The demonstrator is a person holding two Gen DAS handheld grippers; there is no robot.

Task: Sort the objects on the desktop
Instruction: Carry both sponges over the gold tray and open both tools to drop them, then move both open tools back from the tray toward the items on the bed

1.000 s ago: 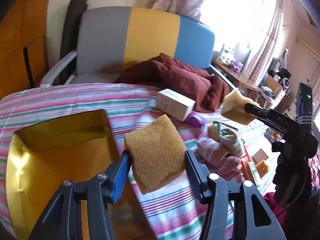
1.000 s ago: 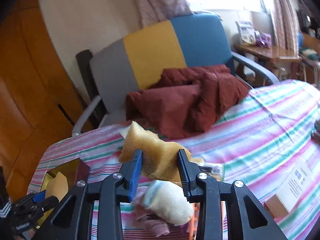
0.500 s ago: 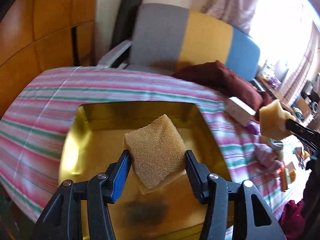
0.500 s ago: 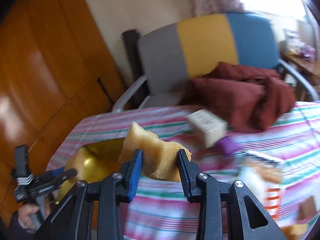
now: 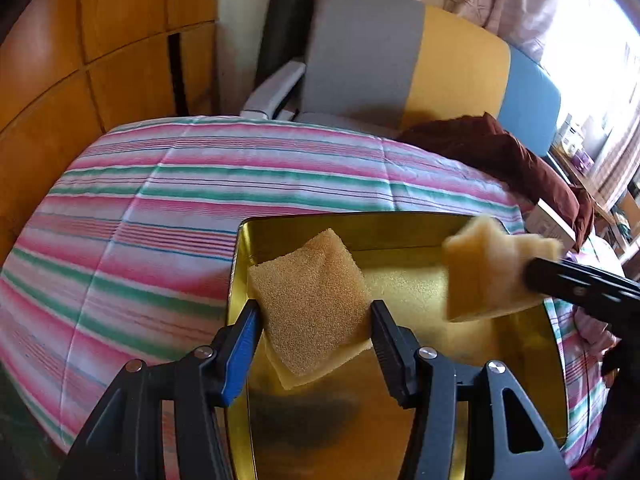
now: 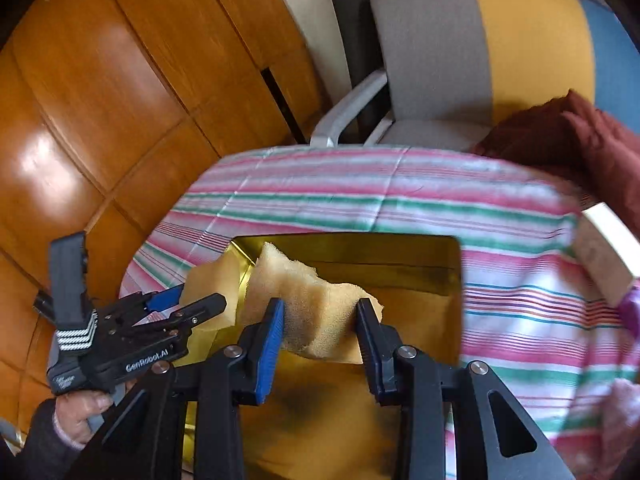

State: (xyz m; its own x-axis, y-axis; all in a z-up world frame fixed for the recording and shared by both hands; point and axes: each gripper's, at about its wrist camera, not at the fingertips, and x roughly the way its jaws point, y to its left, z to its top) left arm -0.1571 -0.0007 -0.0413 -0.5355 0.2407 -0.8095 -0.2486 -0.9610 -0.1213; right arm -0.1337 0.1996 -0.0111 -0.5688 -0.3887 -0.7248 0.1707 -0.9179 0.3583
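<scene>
Both sponges were lifted but not yet dropped. My left gripper (image 5: 316,320) was clamped on the flat sponge (image 5: 310,300), held over the gold tray (image 5: 520,344), near its left wall. My right gripper (image 6: 320,324) was clamped on the crumpled sponge (image 6: 308,304), also above the tray. The tray's visible floor looked bare, so I judged nothing was sorted into it yet. A white box (image 6: 604,256), something purple and some pinkish cloth sat on the striped cloth (image 5: 200,184) off to the right, prob. left to sort. Vs a sec earlier: the left gripper had been over the cloth just right of the tray, the right one well off by the clutter w/ the tray far left. Both had swung across and now hung over the tray, grips unchanged.
</scene>
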